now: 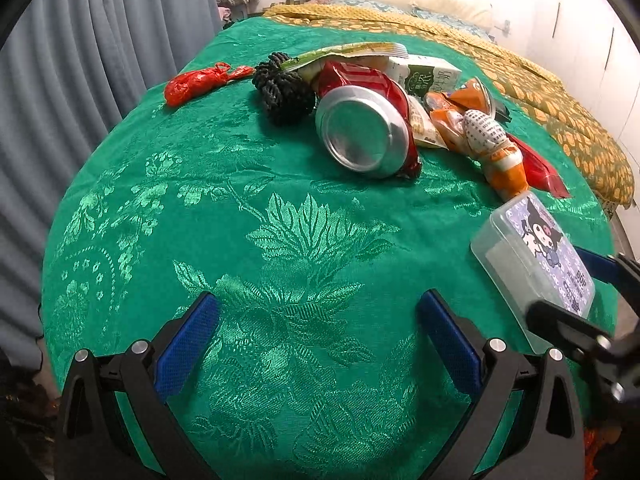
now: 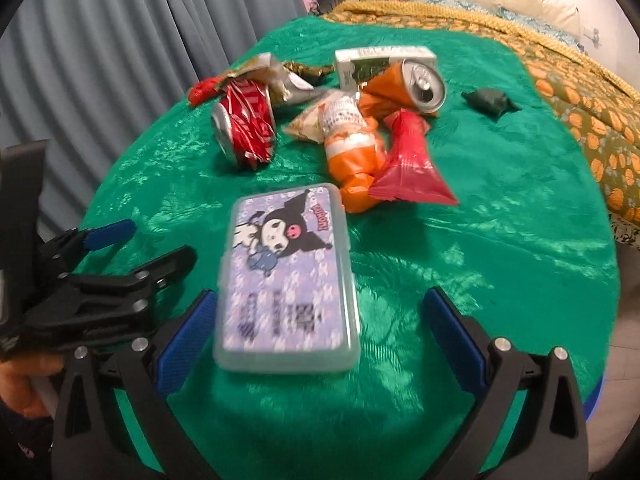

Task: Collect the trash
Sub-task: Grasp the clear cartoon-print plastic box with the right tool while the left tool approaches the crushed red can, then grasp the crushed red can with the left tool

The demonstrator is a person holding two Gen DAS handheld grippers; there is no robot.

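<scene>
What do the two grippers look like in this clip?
Both match: the left gripper and right gripper have black angular plastic frames, silver pivot screws and fingers faced with textured blue pads. No cables or markings show. A hand appears at the frame edge; no sleeve is clear.

left wrist view: low over near edge of bench (image 1: 168, 184), faces trash pile (image 1: 376, 120) and bed behind
right wrist view: to its right, same heading, close behind clear box (image 2: 286, 280)
shared: box (image 1: 532, 264), red can (image 1: 368, 128) (image 2: 246, 132), each other's tongs
</scene>
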